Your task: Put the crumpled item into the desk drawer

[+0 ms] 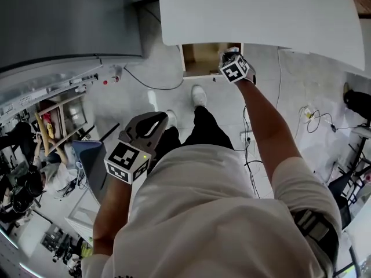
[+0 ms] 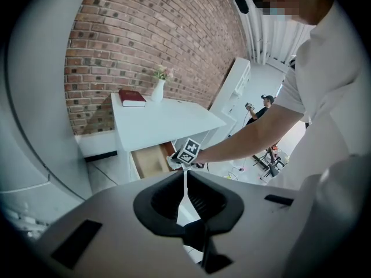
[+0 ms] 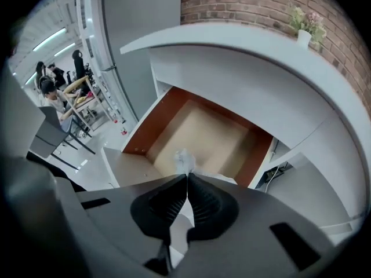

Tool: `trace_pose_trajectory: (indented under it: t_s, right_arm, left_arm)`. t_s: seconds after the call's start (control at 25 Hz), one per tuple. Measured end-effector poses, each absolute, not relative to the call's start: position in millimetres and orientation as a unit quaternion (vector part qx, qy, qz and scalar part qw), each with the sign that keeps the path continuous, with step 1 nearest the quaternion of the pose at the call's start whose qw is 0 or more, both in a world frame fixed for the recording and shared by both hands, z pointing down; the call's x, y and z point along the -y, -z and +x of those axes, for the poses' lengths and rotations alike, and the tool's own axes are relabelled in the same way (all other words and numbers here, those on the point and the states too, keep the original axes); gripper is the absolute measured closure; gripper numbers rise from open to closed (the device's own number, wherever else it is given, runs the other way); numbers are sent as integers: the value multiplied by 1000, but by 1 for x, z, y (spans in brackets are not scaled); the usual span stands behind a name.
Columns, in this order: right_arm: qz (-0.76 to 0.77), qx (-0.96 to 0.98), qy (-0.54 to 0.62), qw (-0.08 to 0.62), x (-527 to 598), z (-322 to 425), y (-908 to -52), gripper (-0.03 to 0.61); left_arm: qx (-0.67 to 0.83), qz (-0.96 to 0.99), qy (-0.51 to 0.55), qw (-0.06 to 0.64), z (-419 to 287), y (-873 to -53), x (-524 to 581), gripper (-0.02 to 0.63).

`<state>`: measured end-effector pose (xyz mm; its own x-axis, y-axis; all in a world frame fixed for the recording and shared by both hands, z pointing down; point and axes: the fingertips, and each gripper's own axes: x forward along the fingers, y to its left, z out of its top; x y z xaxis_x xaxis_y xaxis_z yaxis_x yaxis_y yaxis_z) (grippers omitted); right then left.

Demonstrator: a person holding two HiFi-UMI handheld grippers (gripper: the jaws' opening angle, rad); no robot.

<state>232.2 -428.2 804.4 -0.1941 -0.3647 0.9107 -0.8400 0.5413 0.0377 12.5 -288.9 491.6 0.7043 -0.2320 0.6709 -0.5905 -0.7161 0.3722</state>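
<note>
The white desk (image 1: 261, 10) has its drawer (image 1: 206, 57) pulled open, showing a tan wooden bottom (image 3: 208, 138). My right gripper (image 1: 228, 55) reaches out over the drawer's front. Its jaws (image 3: 187, 175) are shut on a small crumpled white item (image 3: 184, 158) that sticks out past the tips, above the drawer's front edge. My left gripper (image 1: 162, 118) hangs low by my left leg, away from the desk. In the left gripper view this gripper (image 2: 185, 172) is shut with nothing in it, and the right gripper's marker cube (image 2: 189, 151) shows at the drawer (image 2: 152, 160).
A red book (image 2: 132, 98) and a white vase of flowers (image 2: 157, 88) stand on the desk by the brick wall. A grey cabinet (image 1: 58, 22) is on the left, cables (image 1: 252, 155) trail on the floor, and people sit at desks (image 3: 55, 100) further left.
</note>
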Motion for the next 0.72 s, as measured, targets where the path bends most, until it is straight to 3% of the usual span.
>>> trace_pose_trajectory:
  t_s: [0.72]
  right_arm:
    - [381, 709, -269, 528, 481, 234, -898, 546]
  left_arm:
    - [265, 841, -310, 355, 11, -542, 310, 578]
